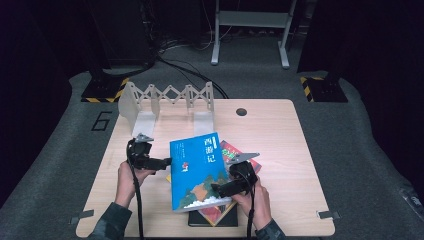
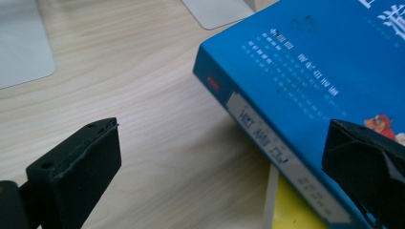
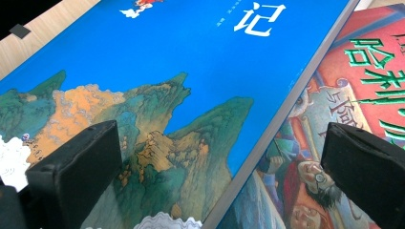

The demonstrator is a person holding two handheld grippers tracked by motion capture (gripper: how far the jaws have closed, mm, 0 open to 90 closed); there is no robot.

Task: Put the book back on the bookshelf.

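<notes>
A blue book (image 1: 197, 170) with white characters and a mountain picture lies on top of a stack of books at the table's front middle. My left gripper (image 1: 167, 161) stands open at its left edge. In the left gripper view the blue book's spine (image 2: 267, 138) runs between the jaws of my left gripper (image 2: 222, 131), one jaw over the bare table and the other over the cover. My right gripper (image 1: 215, 189) is open over the book's lower right corner. In the right gripper view my right gripper (image 3: 219, 138) straddles the edge between the blue cover (image 3: 191, 62) and a red illustrated book (image 3: 334, 95).
Under the blue book lie the red book (image 1: 235, 152), a yellow one (image 2: 291, 205) and a black one (image 1: 215, 220). A pale folding book rack (image 1: 170, 100) stands at the table's (image 1: 280, 140) back left; its flat plates (image 2: 24, 43) rest on the wood. A round cable hole (image 1: 241, 111) sits behind.
</notes>
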